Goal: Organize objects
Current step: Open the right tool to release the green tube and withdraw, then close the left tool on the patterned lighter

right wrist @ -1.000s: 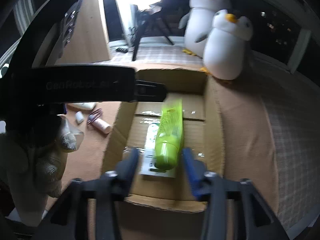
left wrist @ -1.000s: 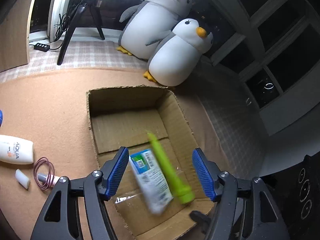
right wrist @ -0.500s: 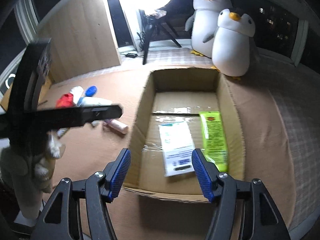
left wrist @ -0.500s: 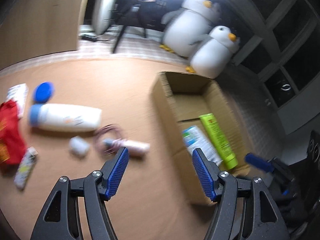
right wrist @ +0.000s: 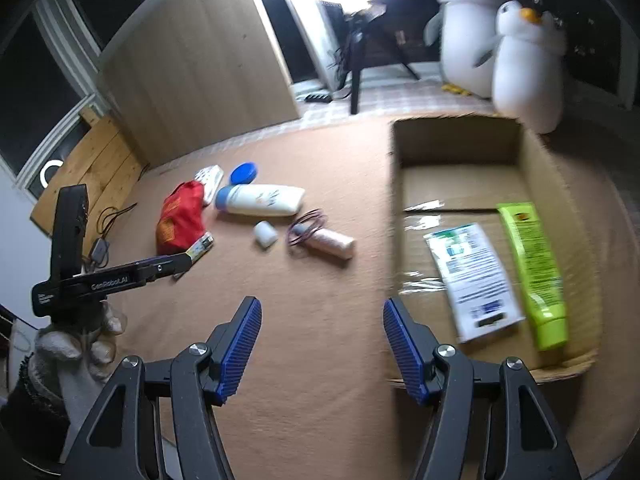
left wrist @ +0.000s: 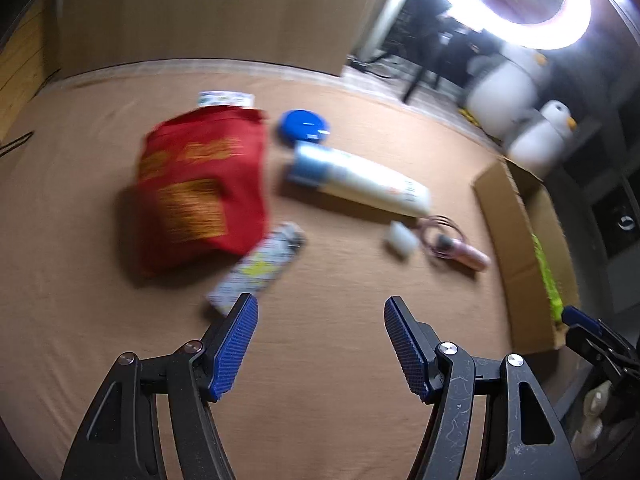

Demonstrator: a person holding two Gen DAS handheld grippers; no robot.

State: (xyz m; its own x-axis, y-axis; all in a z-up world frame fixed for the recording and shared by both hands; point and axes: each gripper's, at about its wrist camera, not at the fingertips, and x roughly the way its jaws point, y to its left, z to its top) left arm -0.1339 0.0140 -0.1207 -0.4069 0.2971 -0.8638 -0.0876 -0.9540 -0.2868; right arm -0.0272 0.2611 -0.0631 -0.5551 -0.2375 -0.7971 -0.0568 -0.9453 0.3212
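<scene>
My left gripper is open and empty above the tan mat, just short of a small printed tube. Beyond it lie a red pouch, a blue lid, a white bottle with a blue cap, a small white cap and a pink tube ringed by a hair tie. My right gripper is open and empty over the mat at the near left corner of the cardboard box. A green tube and a white sachet lie inside the box.
Two plush penguins stand behind the box. A ring light on a tripod and a wooden panel stand at the back. A gloved hand holds the left gripper's handle at the left of the right wrist view.
The left gripper swung left from above the box to the loose items on the mat. The right gripper let the green tube fall into the box and shifted left to the box's corner.
</scene>
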